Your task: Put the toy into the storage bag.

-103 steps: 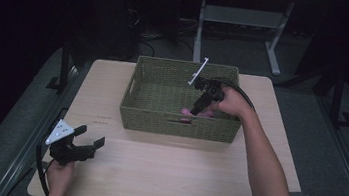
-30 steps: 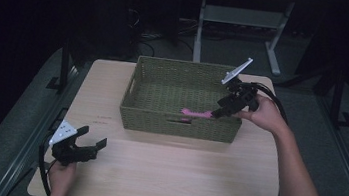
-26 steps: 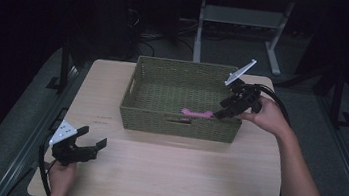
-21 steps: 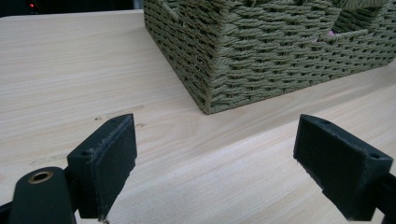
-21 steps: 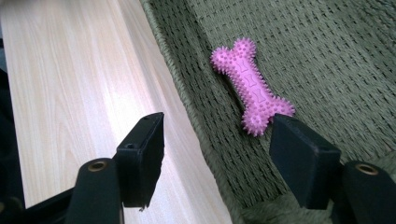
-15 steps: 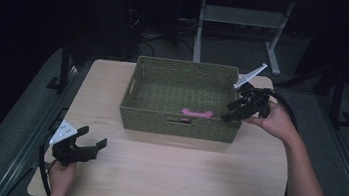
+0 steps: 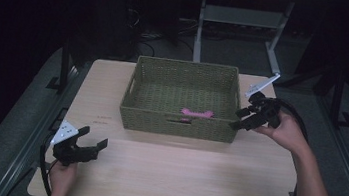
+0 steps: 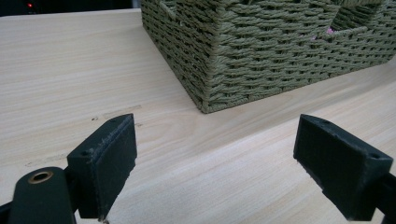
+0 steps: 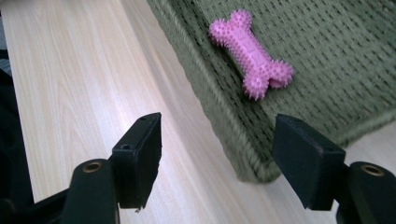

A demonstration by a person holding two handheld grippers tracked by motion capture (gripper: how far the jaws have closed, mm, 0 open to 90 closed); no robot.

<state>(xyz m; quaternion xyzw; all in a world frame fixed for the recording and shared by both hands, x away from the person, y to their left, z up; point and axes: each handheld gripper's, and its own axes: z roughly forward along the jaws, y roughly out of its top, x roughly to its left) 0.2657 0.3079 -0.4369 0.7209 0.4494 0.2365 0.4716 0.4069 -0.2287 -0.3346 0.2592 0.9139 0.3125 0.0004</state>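
While withdrawing from the woven basket, right gripper at the basket's right outer wall, jaws apart, nothing between them, just been opening. Pink spiked bone toy lying flat on the basket floor, near the front wall, released. Left gripper parked low over the worktop at front left, jaws wide apart, empty.

Step judged: retreat after drop. To do well: keep jaws apart, clear the rim before swinging away, avoid nudging the basket wall.

Versus earlier frames: right gripper formerly inside the basket, now outside it; toy unmoved over the last second; left gripper unchanged.
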